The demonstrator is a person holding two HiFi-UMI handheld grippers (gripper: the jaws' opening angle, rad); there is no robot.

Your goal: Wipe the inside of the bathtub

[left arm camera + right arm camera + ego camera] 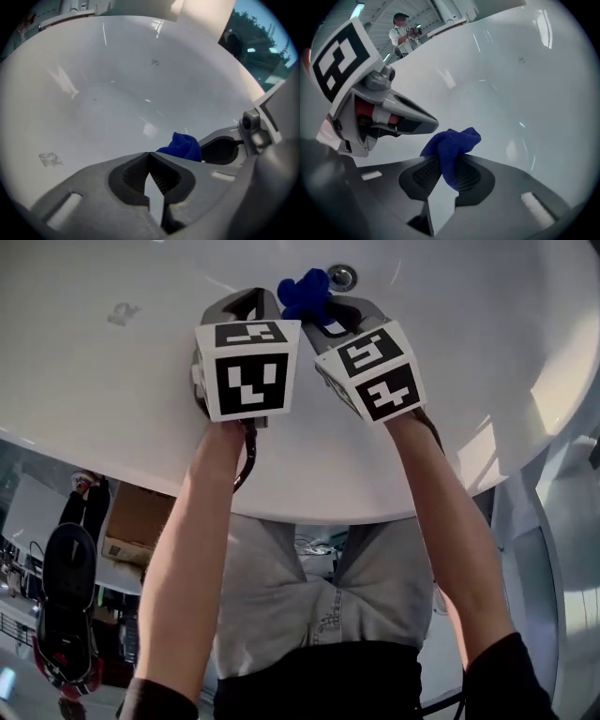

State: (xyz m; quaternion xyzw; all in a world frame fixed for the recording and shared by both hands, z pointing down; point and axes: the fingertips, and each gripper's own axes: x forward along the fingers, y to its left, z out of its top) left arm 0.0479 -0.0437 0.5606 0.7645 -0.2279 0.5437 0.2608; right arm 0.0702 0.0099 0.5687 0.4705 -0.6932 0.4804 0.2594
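The left gripper (246,306) reaches into the white bathtub (94,399), its jaws pressed together with nothing between them. Just beside it, the right gripper (326,310) is clamped on a bunched blue cloth (304,292) that sticks out past the jaw tips. Close to the cloth's right is the metal drain (342,277). Whether the cloth touches the tub cannot be told.

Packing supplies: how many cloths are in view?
1: a blue cloth clamped in the right gripper, inside the tub near the drain. No others show.
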